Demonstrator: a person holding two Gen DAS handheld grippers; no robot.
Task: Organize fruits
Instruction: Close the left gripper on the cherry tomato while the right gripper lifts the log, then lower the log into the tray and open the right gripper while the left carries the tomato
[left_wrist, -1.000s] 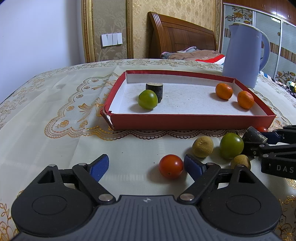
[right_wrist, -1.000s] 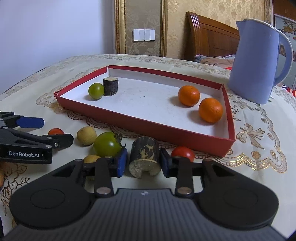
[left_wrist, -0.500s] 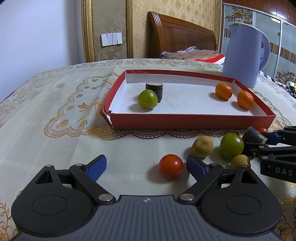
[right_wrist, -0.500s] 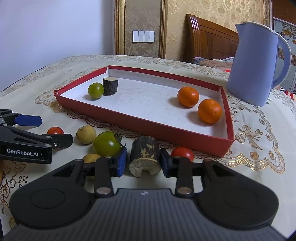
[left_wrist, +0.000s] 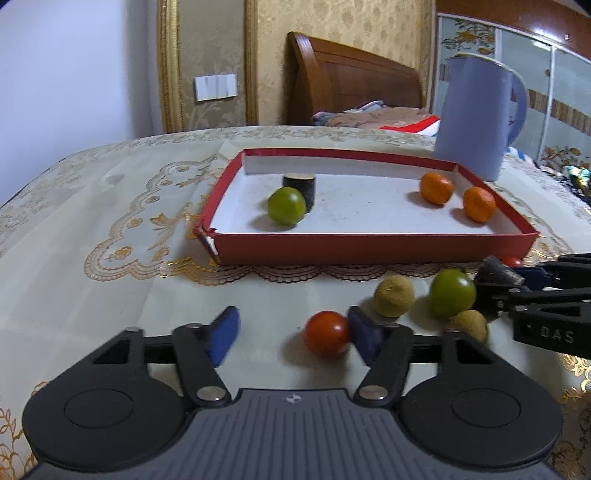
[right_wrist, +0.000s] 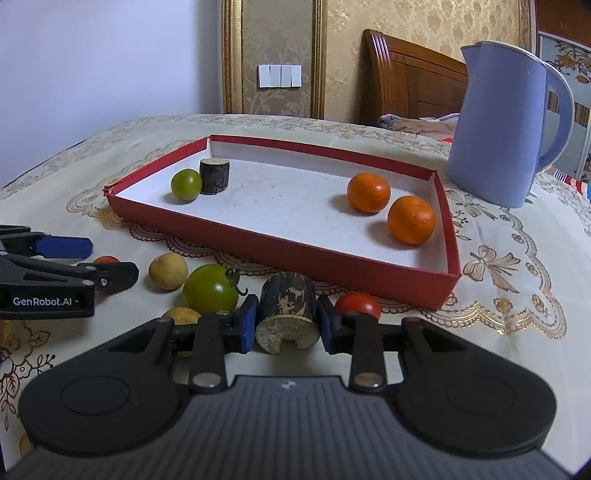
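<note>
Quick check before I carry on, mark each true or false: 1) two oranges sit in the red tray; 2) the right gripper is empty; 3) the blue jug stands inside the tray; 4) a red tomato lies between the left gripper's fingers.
1) True: two oranges lie in the red tray.
2) False: the right gripper is shut on a dark sugarcane piece.
3) False: the blue jug stands on the tablecloth beyond the tray.
4) True: the red tomato sits against the right finger of the left gripper, whose jaws have just been closing.

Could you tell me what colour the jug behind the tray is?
The jug is light blue, clearest in the right wrist view.
</note>
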